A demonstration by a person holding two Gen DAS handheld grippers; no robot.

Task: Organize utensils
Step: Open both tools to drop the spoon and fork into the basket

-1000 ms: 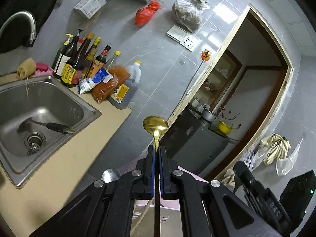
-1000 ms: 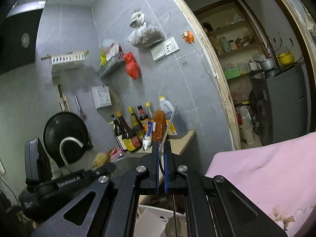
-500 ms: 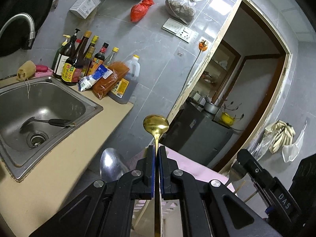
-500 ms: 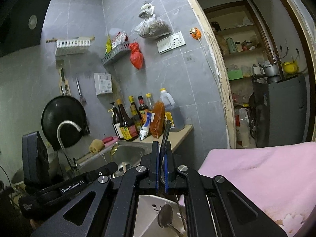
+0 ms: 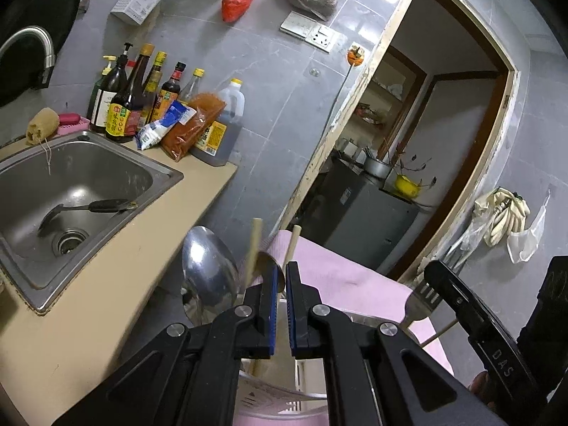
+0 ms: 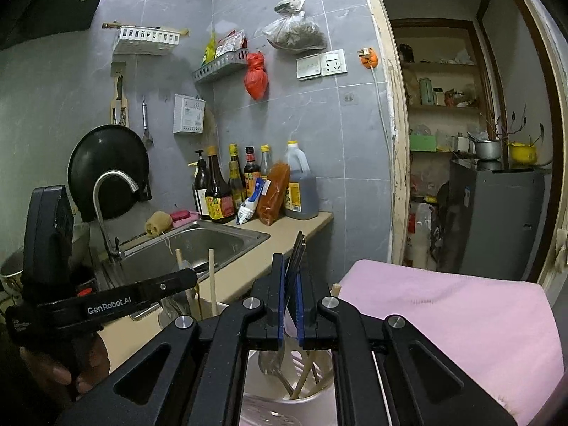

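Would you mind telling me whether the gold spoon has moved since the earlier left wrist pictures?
Yes. It no longer stands up between the fingers of the left hand-held gripper, which are now parted with only the pink cloth showing past them.

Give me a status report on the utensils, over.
Right hand-held gripper clamps dark-handled utensil over utensil holder. Left hand-held gripper above it, grip unclear. Chopsticks and ladle crowd the holder.
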